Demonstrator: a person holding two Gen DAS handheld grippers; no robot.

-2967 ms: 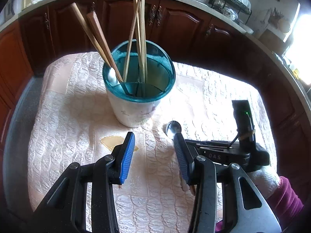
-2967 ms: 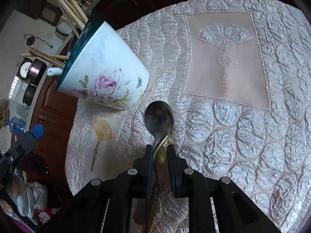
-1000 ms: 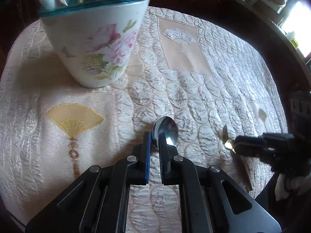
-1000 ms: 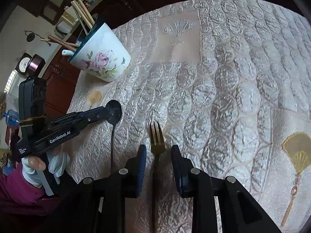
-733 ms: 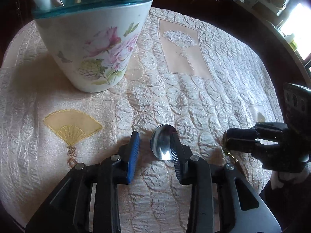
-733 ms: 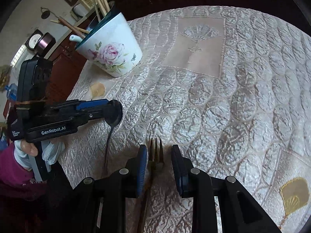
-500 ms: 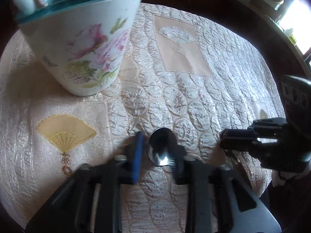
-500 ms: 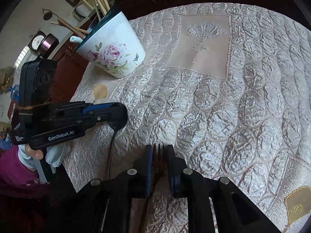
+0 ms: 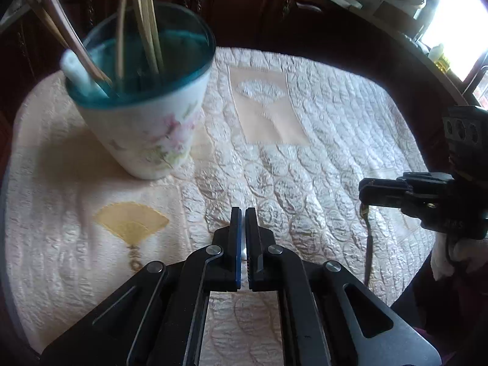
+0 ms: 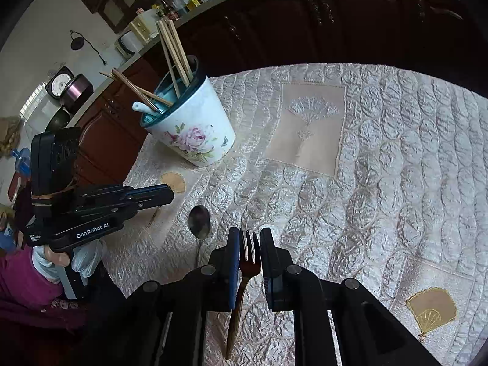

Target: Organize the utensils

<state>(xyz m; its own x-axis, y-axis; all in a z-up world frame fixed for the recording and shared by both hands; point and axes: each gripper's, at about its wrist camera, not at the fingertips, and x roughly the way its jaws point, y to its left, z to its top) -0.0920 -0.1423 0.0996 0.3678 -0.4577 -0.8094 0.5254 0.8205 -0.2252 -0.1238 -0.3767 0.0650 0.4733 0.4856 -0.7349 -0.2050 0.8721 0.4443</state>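
Dark wood cabinets [image 10: 335, 15] ring the worktop, which wears a quilted cream tablecloth [image 10: 381, 167] stitched with fan motifs.

Utensil holder [image 10: 195, 134]: white, rose print, teal rim. Stands upright toward the far left corner. Wooden chopsticks [image 10: 174, 52] and a white ceramic spoon [image 10: 140, 106] lean out of it.

My left tongs [image 9: 243, 213]: clenched, just finished closing, pads all but touching. Nothing clamped that I can make out. A pale glint shows low in the slit between them; I cannot tell what it is. Seen from the right wrist, these tongs hang above the cloth, tips near the metal spoon [image 10: 199, 222] but apart from it. That spoon lies flat on the tablecloth toward the near left edge, bowl pointing at the holder. My gloved left hand [image 10: 82, 259] wraps the grip, purple sleeve behind it.

My right tongs [image 10: 249, 235]: jaws have just been closing and are grasping the fork [image 10: 250, 256] by its neck. Tines stick out past the tips; the handle hangs down toward the cloth, slightly tilted.
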